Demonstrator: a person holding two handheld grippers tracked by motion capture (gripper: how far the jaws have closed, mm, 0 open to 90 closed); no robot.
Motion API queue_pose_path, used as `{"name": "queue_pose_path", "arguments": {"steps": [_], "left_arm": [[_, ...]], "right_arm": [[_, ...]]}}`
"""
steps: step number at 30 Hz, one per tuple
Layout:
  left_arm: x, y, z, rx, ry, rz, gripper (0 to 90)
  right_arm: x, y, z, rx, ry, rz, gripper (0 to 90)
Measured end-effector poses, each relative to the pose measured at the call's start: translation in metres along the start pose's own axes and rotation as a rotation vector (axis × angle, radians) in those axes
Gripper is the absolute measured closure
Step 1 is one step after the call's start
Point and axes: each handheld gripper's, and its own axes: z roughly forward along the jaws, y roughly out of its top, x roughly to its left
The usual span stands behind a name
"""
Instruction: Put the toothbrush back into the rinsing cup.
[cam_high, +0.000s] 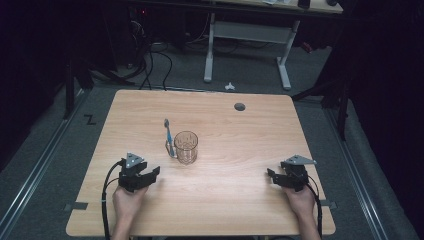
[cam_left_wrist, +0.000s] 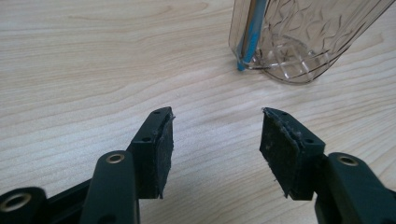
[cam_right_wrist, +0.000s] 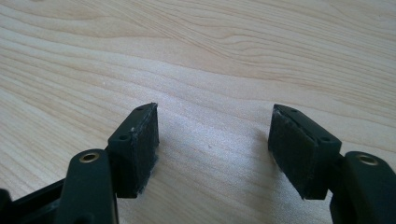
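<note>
A clear patterned plastic cup (cam_high: 186, 147) stands upright near the middle of the wooden table (cam_high: 240, 130). A blue toothbrush (cam_high: 169, 137) leans against the cup's left side, head up. In the left gripper view the cup (cam_left_wrist: 303, 37) and the toothbrush (cam_left_wrist: 250, 37) show at the upper right. My left gripper (cam_high: 148, 176) rests at the front left, open and holding nothing, a short way in front of and left of the cup. My right gripper (cam_high: 272, 177) rests at the front right, open with nothing in it, far from the cup. Bare wood lies between the left gripper (cam_left_wrist: 215, 140) pads and between the right gripper (cam_right_wrist: 212, 140) pads.
A round grey grommet (cam_high: 240, 106) sits in the table's far right part. Beyond the table stand a white desk frame (cam_high: 247, 45) and cables (cam_high: 150, 60) on the grey floor. A hand holds each gripper from the table's front edge.
</note>
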Motion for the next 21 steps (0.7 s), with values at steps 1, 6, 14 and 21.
{"name": "queue_pose_path", "arguments": {"steps": [1,6,14,21], "left_arm": [[0.001,-0.001,0.001,0.000,0.000,-0.008,44.7],[0.001,-0.007,0.008,0.015,0.010,-0.020,44.8],[-0.005,-0.011,0.016,0.029,0.060,0.031,44.7],[-0.010,-0.012,0.020,0.017,0.108,0.058,43.8]], "right_arm": [[0.000,0.000,0.000,0.000,0.000,0.000,34.0],[0.000,0.000,0.000,0.000,0.000,0.000,34.0],[0.000,0.000,0.000,0.001,0.001,0.000,34.0],[0.000,0.000,0.000,0.001,0.000,0.000,34.0]]}}
